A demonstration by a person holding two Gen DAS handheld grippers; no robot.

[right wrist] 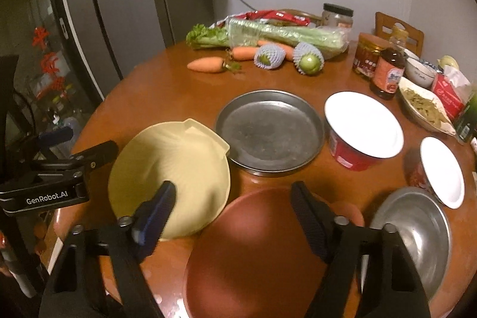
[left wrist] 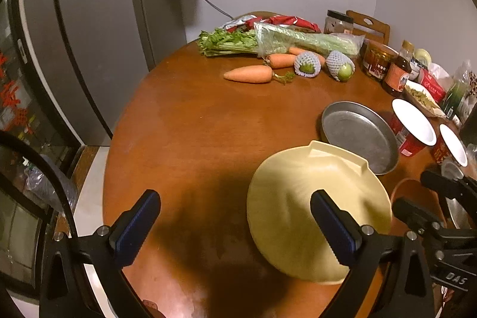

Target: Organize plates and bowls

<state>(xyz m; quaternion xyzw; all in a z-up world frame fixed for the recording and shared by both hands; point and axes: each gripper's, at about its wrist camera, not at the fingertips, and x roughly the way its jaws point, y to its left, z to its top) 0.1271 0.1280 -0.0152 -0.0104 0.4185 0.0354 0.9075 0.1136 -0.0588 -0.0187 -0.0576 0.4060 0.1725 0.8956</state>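
Plates: cream plate (right wrist: 170, 169), metal plate (right wrist: 269, 130), brown plate (right wrist: 253, 252). Left hand-held gripper (left wrist: 235, 222), right hand-held gripper (right wrist: 232, 213): spread wide, nothing held.

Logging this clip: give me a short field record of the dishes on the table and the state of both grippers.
surface: round wooden table
yellow dish: shell-shaped, beside the metal pan
metal pan: flat, nothing in it, mid-table
reddish-brown plate: nearest, under the right gripper
steel bowl: right of the reddish-brown plate
left gripper: open, holding nothing, right finger over the yellow dish
right gripper: open, holding nothing
stacking: none visible; dishes lie apart
background: carrots, celery, jars
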